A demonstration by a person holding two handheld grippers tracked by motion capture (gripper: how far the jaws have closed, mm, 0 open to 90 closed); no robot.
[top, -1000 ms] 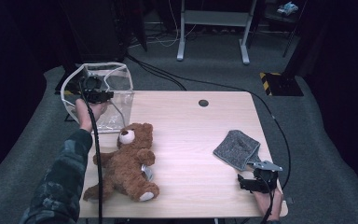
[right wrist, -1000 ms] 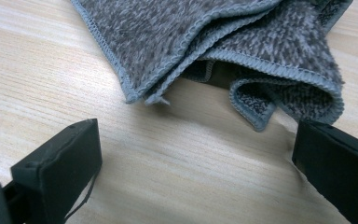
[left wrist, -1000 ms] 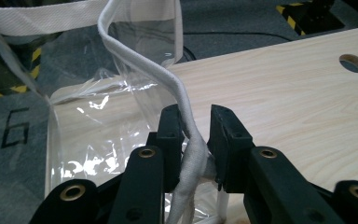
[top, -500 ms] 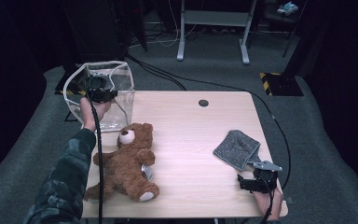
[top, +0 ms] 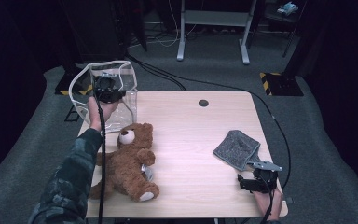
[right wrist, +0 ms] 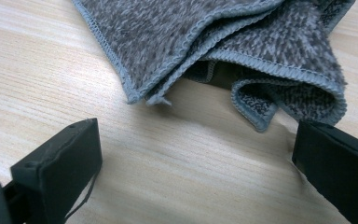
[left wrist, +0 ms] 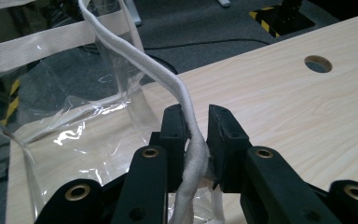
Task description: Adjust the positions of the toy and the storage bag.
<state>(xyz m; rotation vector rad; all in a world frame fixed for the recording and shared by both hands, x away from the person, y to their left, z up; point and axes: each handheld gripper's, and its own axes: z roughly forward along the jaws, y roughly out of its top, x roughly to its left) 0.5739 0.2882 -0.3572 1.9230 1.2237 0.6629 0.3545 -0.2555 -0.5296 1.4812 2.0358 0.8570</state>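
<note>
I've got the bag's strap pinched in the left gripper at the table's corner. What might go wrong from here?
1. The left gripper pinches only the thin white strap; it may slip out under a pull.
2. The clear bag overhangs the table corner and could sag or drop off if released.
3. The teddy bear lies right beside the bag, so dragging the bag inward may shove it.
</note>
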